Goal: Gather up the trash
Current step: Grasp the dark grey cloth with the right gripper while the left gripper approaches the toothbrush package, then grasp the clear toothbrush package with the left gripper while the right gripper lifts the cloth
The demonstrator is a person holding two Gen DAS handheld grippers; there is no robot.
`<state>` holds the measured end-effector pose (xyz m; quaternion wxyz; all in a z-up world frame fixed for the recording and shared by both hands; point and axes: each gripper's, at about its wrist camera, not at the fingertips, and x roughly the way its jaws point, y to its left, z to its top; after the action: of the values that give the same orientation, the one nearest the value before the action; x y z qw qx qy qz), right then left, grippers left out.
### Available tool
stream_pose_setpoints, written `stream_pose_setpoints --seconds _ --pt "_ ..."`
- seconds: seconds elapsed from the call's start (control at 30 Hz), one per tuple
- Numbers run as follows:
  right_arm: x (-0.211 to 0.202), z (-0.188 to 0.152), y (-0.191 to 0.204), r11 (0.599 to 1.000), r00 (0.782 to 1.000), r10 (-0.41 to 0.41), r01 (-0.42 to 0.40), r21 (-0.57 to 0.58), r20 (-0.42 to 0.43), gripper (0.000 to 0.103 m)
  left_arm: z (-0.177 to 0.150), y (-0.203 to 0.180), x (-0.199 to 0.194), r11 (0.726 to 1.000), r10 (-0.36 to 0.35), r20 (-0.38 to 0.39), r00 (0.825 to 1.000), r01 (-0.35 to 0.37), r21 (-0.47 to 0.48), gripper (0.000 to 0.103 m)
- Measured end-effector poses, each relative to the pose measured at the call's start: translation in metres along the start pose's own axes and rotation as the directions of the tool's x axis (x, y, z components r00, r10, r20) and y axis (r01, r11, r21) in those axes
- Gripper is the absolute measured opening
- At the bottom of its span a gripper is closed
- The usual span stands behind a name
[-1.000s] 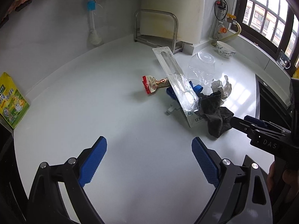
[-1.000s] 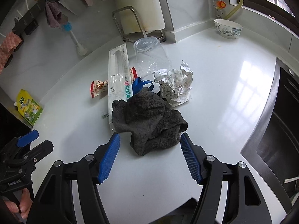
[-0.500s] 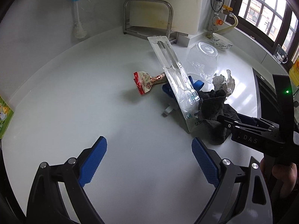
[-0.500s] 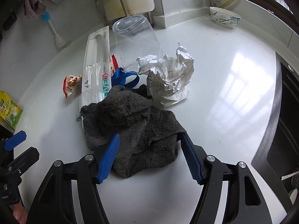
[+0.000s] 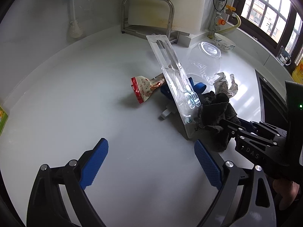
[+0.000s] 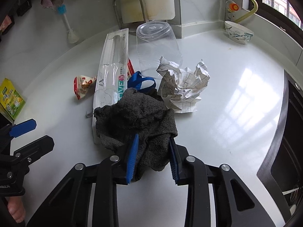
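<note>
- The dark grey cloth (image 6: 135,117) lay bunched on the white counter (image 6: 227,124), its near fold caught between the blue pads of the right gripper (image 6: 152,156).
- The right gripper's jaws were closing. The cloth bulged between them, and both pads already pressed into the pile.
- A good grip, I judged, meant letting the jaws finish their squeeze before any lift, since only a loose lower fold was held and soft terry slips easily.
- Touching the cloth on its far left side was the long clear blister pack (image 6: 111,71), whose lower end sat under the cloth's edge. A straight, slow rise would likely keep it from being dragged along.
- Just behind the cloth lay a blue plastic strap (image 6: 141,81), partly tucked beneath it, so it could snag.
- Behind and to the right of the cloth, close to touching, sat the crumpled squared paper (image 6: 181,83). Beyond that stood an upturned clear plastic tub (image 6: 157,45).
- Left of the cloth, past the blister pack, lay a red-edged snack wrapper (image 6: 83,85).
- The left gripper (image 5: 151,162) hovered over bare counter, well left of the cloth, with its jaws wide and nothing between them.
- It would probably serve best by pinning the blister pack, or by waiting clear.
</note>
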<state>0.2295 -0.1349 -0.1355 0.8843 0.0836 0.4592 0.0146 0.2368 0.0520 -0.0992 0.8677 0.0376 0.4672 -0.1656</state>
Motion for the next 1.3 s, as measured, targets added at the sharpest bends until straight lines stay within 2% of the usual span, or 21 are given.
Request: stream_pose_setpoints --seconds 0.1,0.3,0.67,0.83,1.1,1.13,1.3 --pt "-0.008 -0.003 -0.007 0.999 1.000 0.027 -0.028 0.037 0.013 0.020 0.002 -0.005 0.000 1.000 -0.008 0.007 1.000 0.008 0.005 0.091" --pt "-0.029 -0.020 -0.024 0.991 0.999 0.039 -0.043 0.124 0.031 0.016 0.006 -0.013 0.002 1.000 -0.018 0.017 1.000 0.018 0.020 0.091" --pt "-0.057 -0.048 -0.063 0.970 0.998 -0.008 -0.006 0.244 0.058 0.014 0.021 -0.034 0.017 0.999 -0.035 0.036 0.999 0.035 0.025 0.091" --pt "-0.059 -0.051 -0.071 0.963 0.997 -0.013 -0.007 0.269 0.073 0.014 0.034 -0.048 0.035 1.000 -0.007 0.061 0.998 0.005 0.024 0.091" --pt "-0.052 -0.050 -0.064 0.970 0.997 -0.011 -0.006 0.243 0.071 0.014 0.057 -0.054 0.072 1.000 0.023 0.027 0.999 -0.023 -0.009 0.089" --pt "-0.052 -0.051 -0.064 0.970 0.998 -0.012 -0.005 0.244 0.069 0.014 0.058 -0.055 0.075 1.000 0.025 0.023 0.999 -0.025 -0.008 0.088" --pt "-0.051 -0.051 -0.067 0.967 0.998 -0.013 -0.002 0.254 0.058 0.016 0.056 -0.059 0.088 0.999 0.034 -0.028 0.999 -0.034 0.012 0.061"
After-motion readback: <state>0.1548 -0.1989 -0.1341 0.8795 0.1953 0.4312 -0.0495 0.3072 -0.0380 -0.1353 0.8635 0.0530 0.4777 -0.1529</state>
